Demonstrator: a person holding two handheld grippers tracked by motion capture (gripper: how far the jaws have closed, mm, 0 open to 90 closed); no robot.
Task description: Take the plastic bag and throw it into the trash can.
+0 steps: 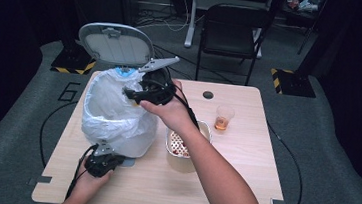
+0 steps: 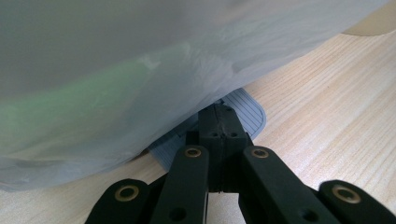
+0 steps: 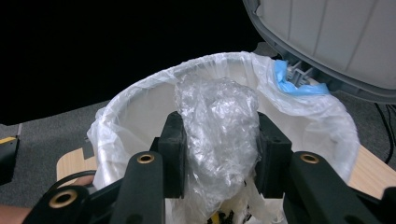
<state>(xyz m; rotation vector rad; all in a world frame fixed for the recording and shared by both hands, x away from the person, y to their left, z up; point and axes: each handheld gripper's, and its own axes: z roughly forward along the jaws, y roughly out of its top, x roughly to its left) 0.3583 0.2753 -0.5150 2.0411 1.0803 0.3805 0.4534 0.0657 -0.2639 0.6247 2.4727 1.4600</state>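
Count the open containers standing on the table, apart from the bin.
2. A clear cup with amber liquid stands toward the table's far right; a metal tin stands beside the bin, partly under the person's right forearm. Others may be hidden behind the bin.

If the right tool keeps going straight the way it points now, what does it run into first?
Most likely the white liner at the far inner wall of the bin. The right tool, shut on crumpled clear plastic, aims over the open mouth; depth is unclear.

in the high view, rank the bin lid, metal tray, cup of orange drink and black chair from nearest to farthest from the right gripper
1. Bin lid, raised just up-left of the right gripper.
2. Metal tray, on the table under the forearm.
3. Cup of orange drink, further right on the table.
4. Black chair, on the floor beyond the table.
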